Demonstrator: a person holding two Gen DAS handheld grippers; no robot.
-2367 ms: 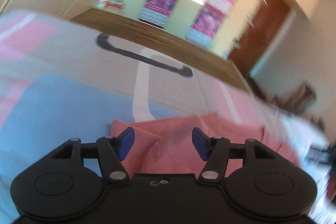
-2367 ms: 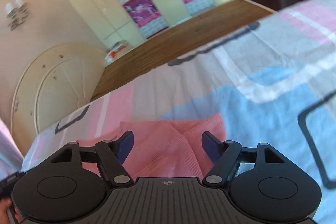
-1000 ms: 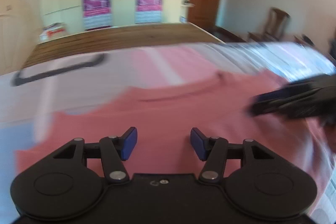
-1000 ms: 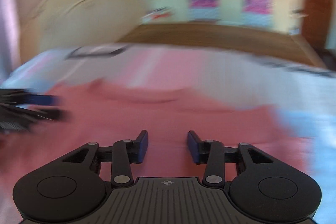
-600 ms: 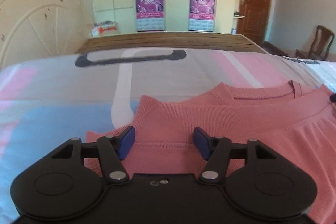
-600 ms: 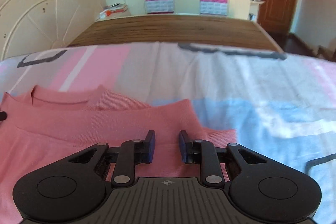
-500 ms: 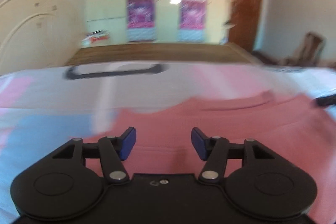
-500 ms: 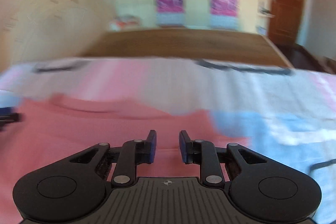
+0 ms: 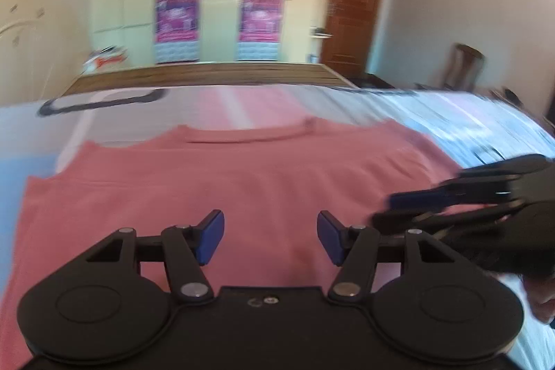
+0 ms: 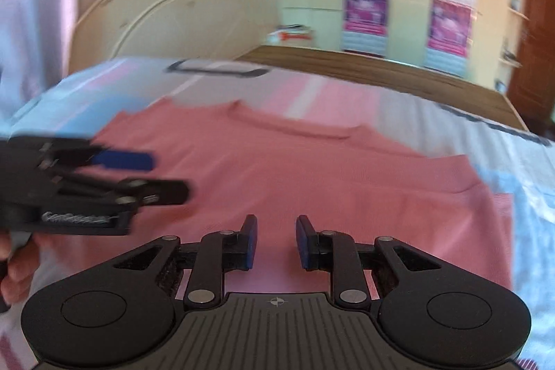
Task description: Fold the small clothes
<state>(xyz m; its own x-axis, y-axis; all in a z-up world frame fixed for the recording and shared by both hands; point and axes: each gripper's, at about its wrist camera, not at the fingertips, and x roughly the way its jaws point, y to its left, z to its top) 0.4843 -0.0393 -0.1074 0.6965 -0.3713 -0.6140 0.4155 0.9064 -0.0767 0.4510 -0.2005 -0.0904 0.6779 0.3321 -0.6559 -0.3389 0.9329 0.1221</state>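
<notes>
A salmon-pink knit top (image 9: 242, 182) lies spread flat on the bed (image 9: 468, 120), its ribbed neckline toward the wooden footboard (image 9: 208, 77) and its sleeves folded in so the sides run straight. The fabric looks soft and fine-ribbed, with a stitched seam across the shoulders; much of it is blurred.

Both grippers hover low over the near half of the top, tilted downward. The left gripper (image 9: 270, 236) has its jaws about half apart, with nothing between the blue pads — only the pink cloth beneath. The right gripper (image 10: 275, 241) sits just beside it, toward the top's right edge; its jaws stand narrowly parted and grip nothing. Bare fingers (image 10: 14, 269) show behind the left gripper's handle.

The bedsheet (image 10: 520, 162) under the top is smooth cotton in pink, pale blue and grey blocks.
</notes>
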